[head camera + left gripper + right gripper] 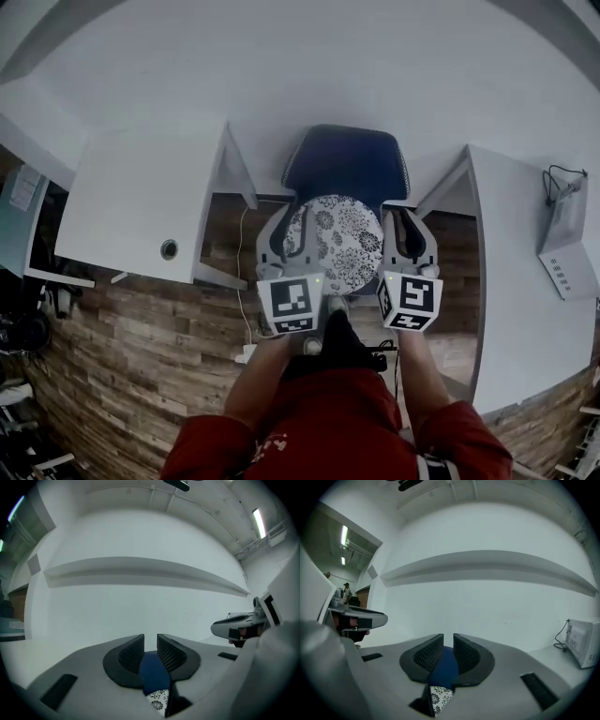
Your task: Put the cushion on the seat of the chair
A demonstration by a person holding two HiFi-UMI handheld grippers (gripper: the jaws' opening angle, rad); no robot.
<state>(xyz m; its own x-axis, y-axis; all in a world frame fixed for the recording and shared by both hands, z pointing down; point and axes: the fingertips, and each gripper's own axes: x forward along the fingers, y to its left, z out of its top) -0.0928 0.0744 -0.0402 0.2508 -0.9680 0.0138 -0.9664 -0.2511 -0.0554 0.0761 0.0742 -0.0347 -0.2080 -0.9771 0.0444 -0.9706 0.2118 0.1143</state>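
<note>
A round cushion (337, 242) with a black-and-white flower print hangs level over the seat of the blue chair (345, 161), between my two grippers. The left gripper (278, 234) is at the cushion's left rim and the right gripper (410, 236) at its right rim. In the left gripper view the jaws stand a narrow slit apart, with the patterned cushion edge (160, 699) low in the slit and the blue chair back (152, 670) beyond. The right gripper view shows the same: cushion edge (439, 697) and blue chair back (446, 665). The seat itself is hidden under the cushion.
A white desk (141, 202) stands left of the chair and another white desk (520, 281) right of it, carrying a white appliance (565, 239) with a cable. A white wall lies behind. The floor is wood planks (141, 356). The person's red sleeves fill the bottom.
</note>
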